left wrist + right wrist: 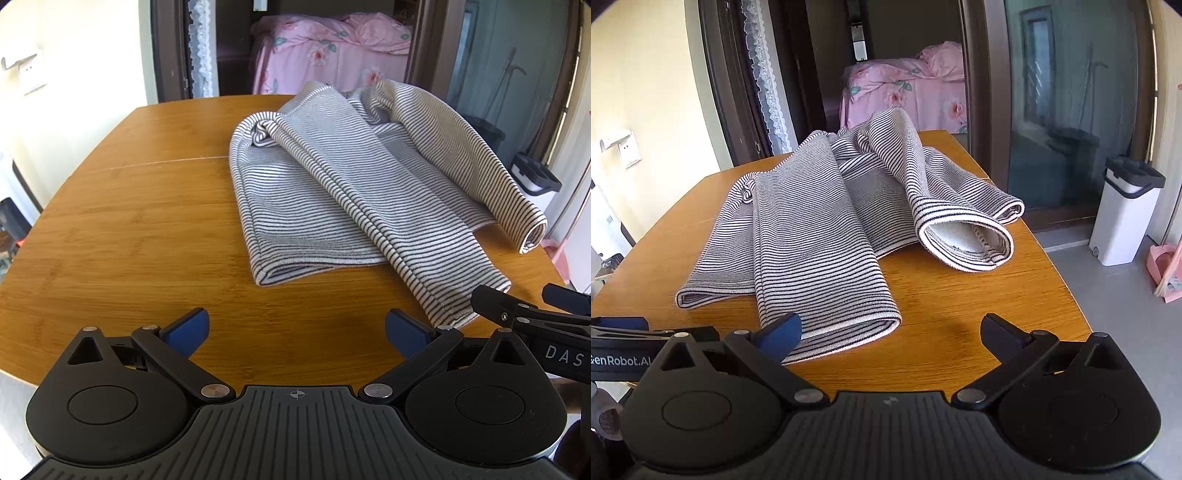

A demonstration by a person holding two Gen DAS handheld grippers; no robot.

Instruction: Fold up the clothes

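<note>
A striped black-and-white garment (332, 192) lies loosely bunched on the wooden table (129, 229), its sleeves draped over its body. In the right wrist view the same garment (812, 229) has one sleeve cuff (967, 240) rolled open toward me. My left gripper (297, 336) is open above the table's near edge, nothing between its blue pads. My right gripper (892, 334) is open too, its left fingertip (783, 332) just in front of the nearest sleeve end. The right gripper's fingers (495, 302) show at the right edge of the left wrist view.
The table's right edge (1052, 266) drops to a grey floor with a white bin (1126, 214) and a pink dustpan (1163, 269). Behind the table stand a doorway and a pink bed (332, 48). A glass sliding door (1071, 110) is on the right.
</note>
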